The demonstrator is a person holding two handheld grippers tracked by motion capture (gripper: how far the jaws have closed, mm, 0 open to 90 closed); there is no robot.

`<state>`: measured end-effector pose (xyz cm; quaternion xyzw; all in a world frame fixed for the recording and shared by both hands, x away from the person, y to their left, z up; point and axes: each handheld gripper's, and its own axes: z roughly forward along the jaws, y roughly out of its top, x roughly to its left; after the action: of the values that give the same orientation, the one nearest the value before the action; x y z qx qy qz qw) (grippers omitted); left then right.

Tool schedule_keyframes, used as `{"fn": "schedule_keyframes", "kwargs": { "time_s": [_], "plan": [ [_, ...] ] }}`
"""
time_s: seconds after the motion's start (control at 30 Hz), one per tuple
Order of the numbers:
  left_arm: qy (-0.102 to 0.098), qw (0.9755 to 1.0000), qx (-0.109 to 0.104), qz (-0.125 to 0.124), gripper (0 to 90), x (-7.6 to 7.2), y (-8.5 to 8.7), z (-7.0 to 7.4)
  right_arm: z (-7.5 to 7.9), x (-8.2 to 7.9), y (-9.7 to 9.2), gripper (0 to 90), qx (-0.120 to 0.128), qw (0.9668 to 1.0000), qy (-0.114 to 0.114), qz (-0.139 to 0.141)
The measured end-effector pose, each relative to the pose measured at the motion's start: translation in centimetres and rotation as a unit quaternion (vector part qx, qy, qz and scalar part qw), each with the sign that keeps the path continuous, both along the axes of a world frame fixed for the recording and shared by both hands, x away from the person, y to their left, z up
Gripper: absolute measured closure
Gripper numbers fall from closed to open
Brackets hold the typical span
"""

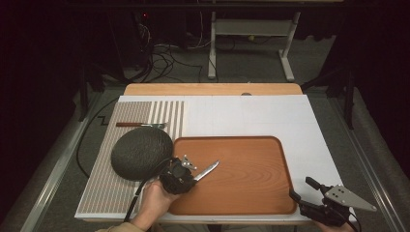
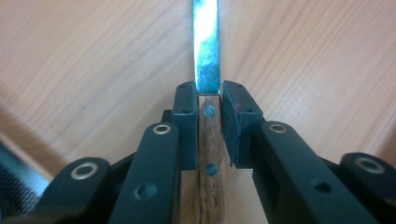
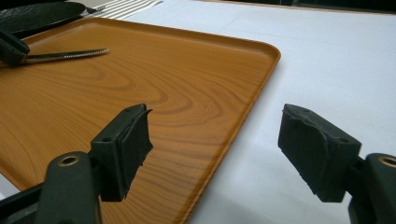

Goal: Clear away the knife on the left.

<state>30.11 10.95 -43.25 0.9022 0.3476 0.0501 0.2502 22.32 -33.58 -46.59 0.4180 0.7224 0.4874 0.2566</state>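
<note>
- A dark, round woven mat [image 1: 142, 152] is seen near the table's left edge, lying on the striped placemat [image 1: 104, 193] and just overlapping the tray's left rim.
- A second utensil with a reddish-brown handle [image 1: 140, 124] is laid flat on the placemat, toward its far edge.
- The white sheet [image 1: 270, 116] is spread across to the right edge.
- A bare wooden strip of the table [image 1: 212, 89] is left showing along the far edge.

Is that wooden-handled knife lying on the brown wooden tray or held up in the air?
Held: the left gripper clamps the wooden-handled knife by its handle, blade out over the brown wooden tray.
</note>
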Motion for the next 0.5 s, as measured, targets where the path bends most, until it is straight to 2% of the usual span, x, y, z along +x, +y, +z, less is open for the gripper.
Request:
{"fn": "schedule_keyframes", "kwargs": {
  "time_s": [0.2, 0.5],
  "plan": [
    [0.001, 1.0, 0.002, 0.001, 72.3, 0.1, -0.6, -0.2, 0.0, 0.0, 0.0, 25.5, -0.001, 1.0, 0.002, -0.001],
    [0.008, 0.9997, 0.018, -0.015, 68.9, 0.1, -1.9, -0.9, -0.1, 0.1, 0.1, 25.5, -0.004, 1.0, 0.005, -0.004]
  ]
}}
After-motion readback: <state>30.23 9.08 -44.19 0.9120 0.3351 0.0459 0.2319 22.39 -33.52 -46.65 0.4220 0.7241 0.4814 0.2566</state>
